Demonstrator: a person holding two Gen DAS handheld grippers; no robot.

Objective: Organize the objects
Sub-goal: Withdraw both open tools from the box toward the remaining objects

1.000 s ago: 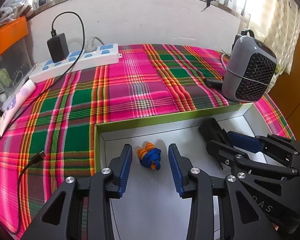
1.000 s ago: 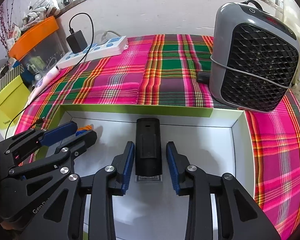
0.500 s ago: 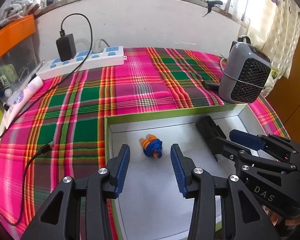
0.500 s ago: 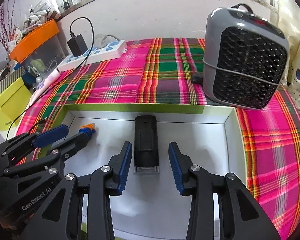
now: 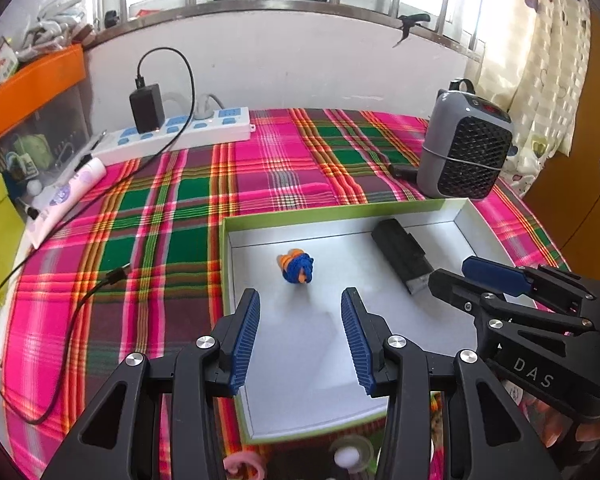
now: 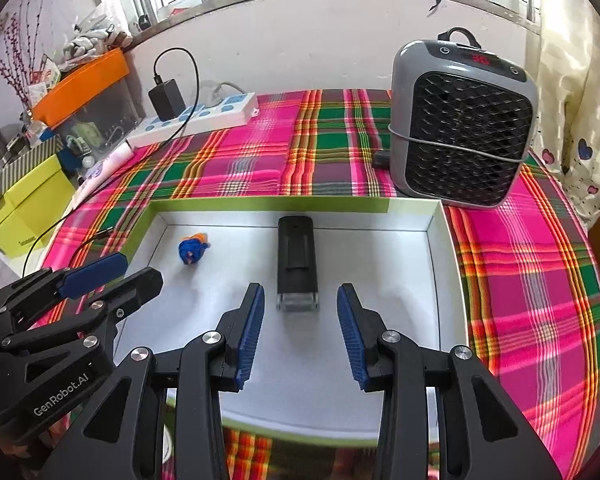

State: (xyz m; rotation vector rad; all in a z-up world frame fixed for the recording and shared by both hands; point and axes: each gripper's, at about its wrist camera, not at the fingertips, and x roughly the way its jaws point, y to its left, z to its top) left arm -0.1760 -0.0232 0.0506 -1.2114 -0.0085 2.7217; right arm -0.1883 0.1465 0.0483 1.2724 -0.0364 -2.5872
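My left gripper (image 5: 300,336) and right gripper (image 6: 300,328) both part open, empty, hovering over green-edged box (image 5: 340,210). Blue-and-orange cord bundle (image 5: 296,268) – earplugs, perhaps – and black clip-like device (image 6: 296,256) lie inside, apart. Risk: grippers close together, could collide or nudge box off worktop.

Surface: I see a plaid-covered table (image 5: 284,184).
Directly on it: tray (image 5: 340,210), heater (image 5: 466,152), power strip (image 5: 180,136), cable (image 5: 76,304).
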